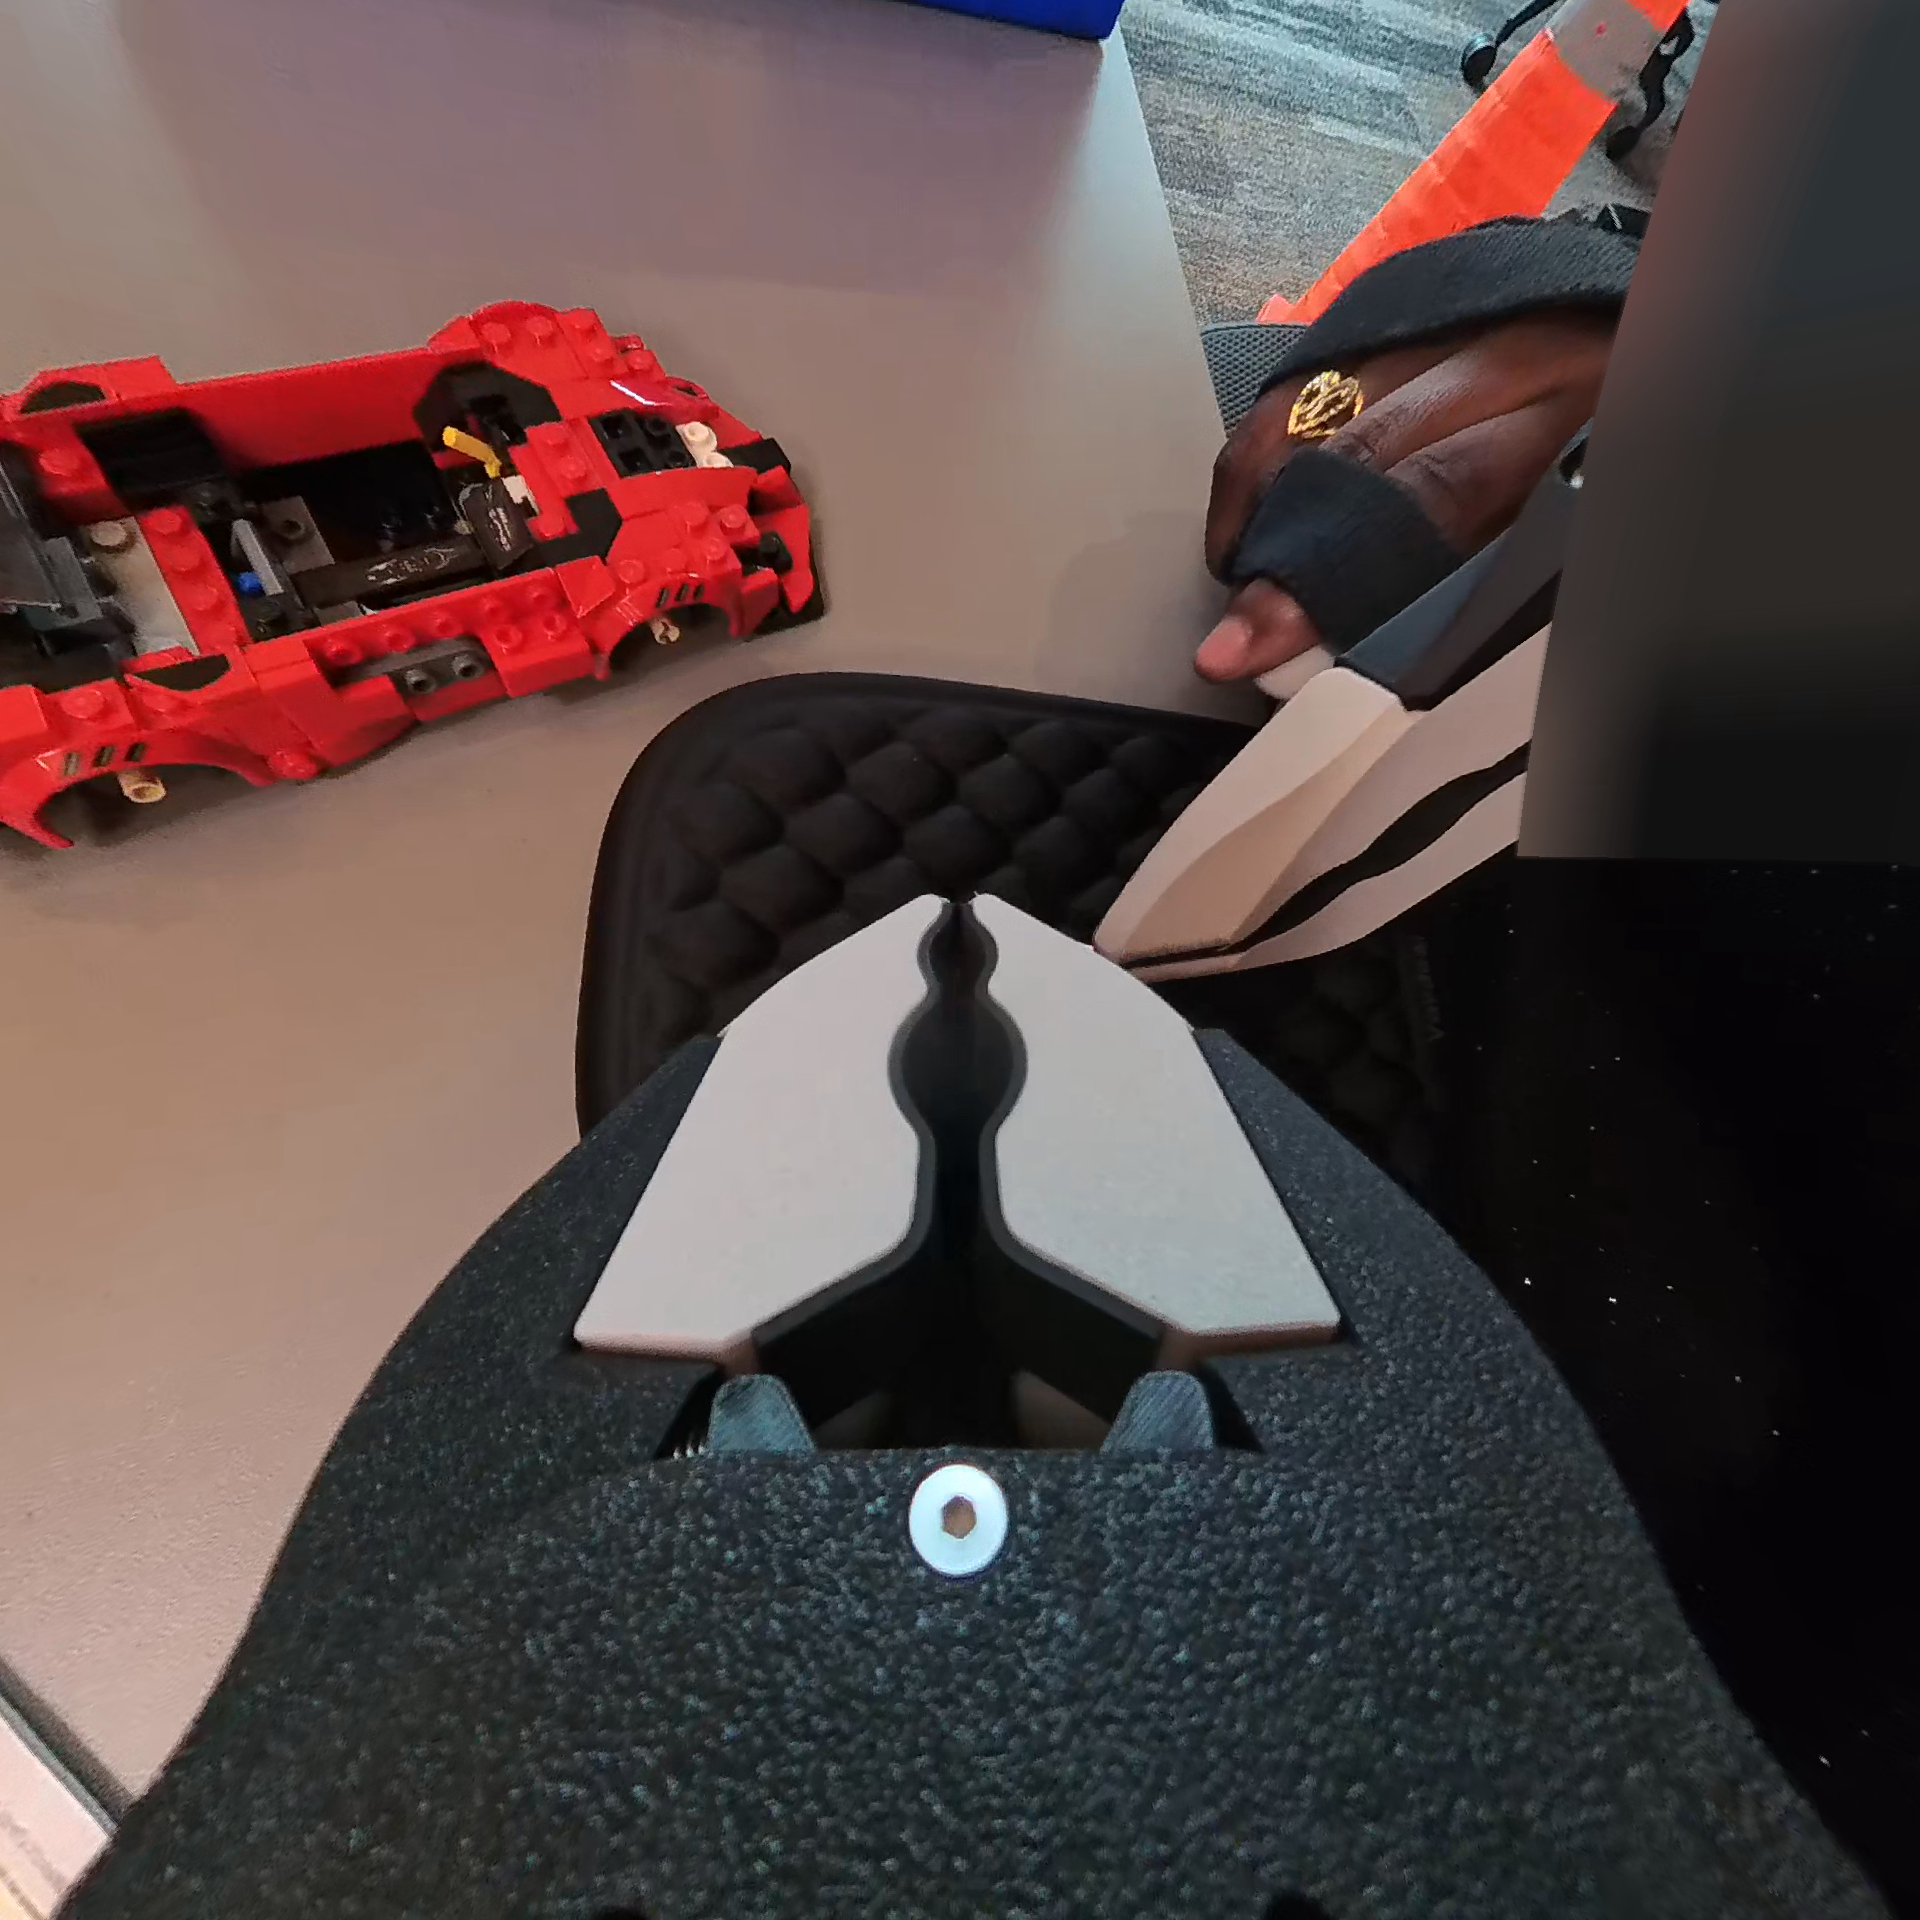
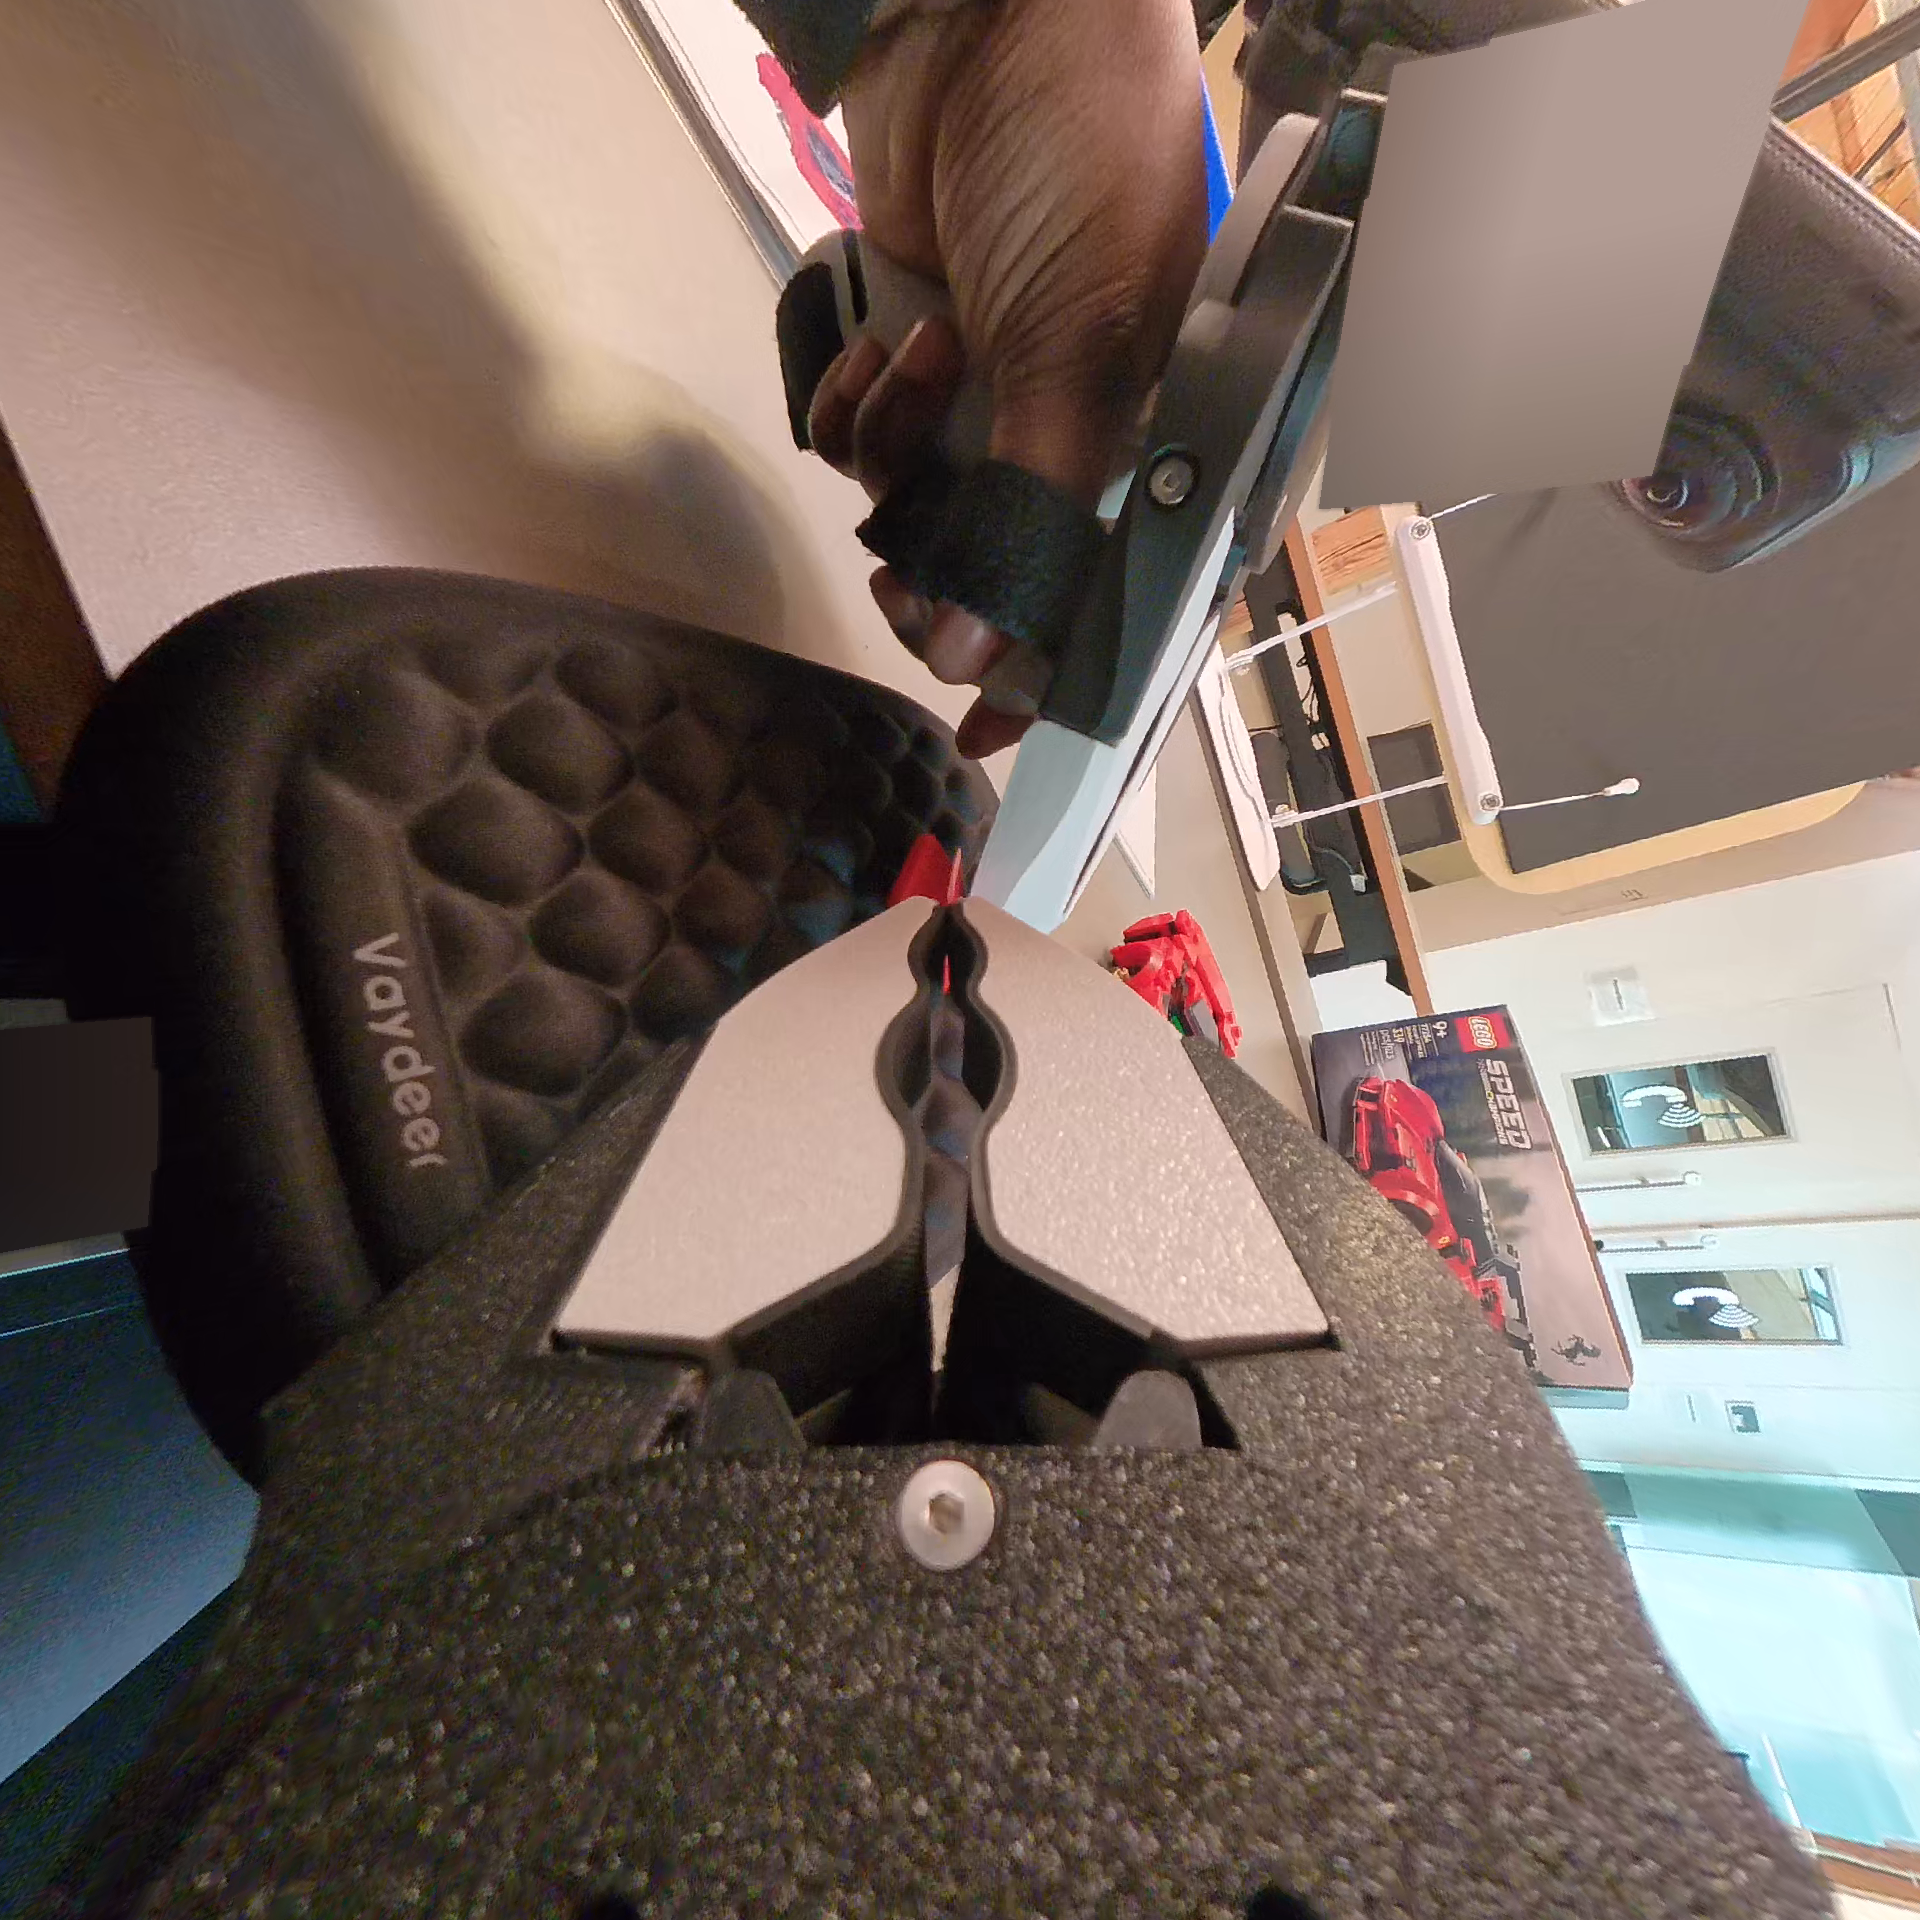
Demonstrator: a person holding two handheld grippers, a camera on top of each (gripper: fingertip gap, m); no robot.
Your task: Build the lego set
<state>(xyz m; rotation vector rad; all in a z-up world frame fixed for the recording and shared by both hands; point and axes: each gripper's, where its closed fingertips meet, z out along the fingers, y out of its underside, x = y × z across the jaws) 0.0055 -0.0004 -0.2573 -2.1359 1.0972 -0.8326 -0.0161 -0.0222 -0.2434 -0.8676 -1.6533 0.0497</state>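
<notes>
Lego car (image 1: 384, 561), red with black panels, lies flat on the grey table (image 1: 727, 208), one of it in the left wrist view. Its long axis runs left to right with a slight tilt, the pointed nose toward the right and a little away from the camera, the tail cut off at the left edge. It has no wheels on; two empty wheel arches face the camera.

One black quilted cushion (image 1: 883, 800) sits at the table's near edge, well apart from the car. The left claw (image 1: 961, 902) hangs over this cushion with its tips pressed together and nothing visible between them.

The right claw (image 2: 948, 909) also has its tips nearly together; a small red piece (image 2: 925, 868) shows right at them, against the cushion, but I cannot tell whether it is pinched. The other gripper's white fingers come in from above, touching close to that same spot.

One set box (image 2: 1475, 1195) stands beyond, beside the car.
</notes>
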